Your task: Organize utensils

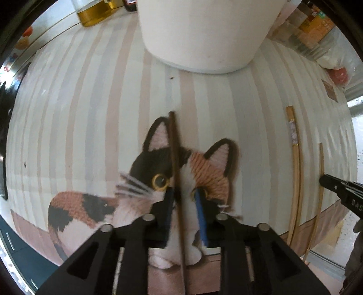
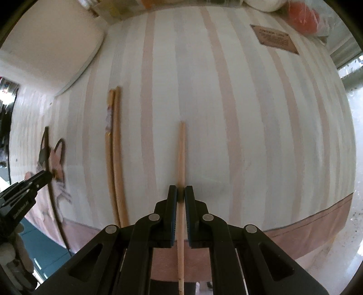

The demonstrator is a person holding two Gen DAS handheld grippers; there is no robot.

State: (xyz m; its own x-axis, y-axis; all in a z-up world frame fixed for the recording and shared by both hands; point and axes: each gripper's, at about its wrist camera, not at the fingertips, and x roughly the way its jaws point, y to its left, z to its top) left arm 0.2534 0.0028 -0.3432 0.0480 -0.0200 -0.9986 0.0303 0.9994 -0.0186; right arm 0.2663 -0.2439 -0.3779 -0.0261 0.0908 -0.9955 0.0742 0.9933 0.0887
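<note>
A dark brown chopstick [image 1: 175, 168] lies on the striped mat across the cat picture [image 1: 145, 181]. My left gripper [image 1: 185, 196] straddles it with the jaws apart. A light wooden chopstick [image 2: 181, 158] lies between the fingers of my right gripper [image 2: 180, 192], whose jaws are closed close around it. A pair of light chopsticks [image 2: 115, 158] lies side by side to its left; the pair also shows in the left wrist view [image 1: 296, 172], with my right gripper [image 1: 326, 181] beside it. A white cylindrical holder [image 1: 204, 34] stands at the far end of the mat.
The striped mat [image 2: 226, 113] covers the table. A bottle of yellow liquid [image 1: 95, 11] and packaged goods [image 1: 317, 25] stand at the back. A brown label [image 2: 274, 38] sits on the mat's far right, with a bag holding something red [image 2: 304, 15] behind it.
</note>
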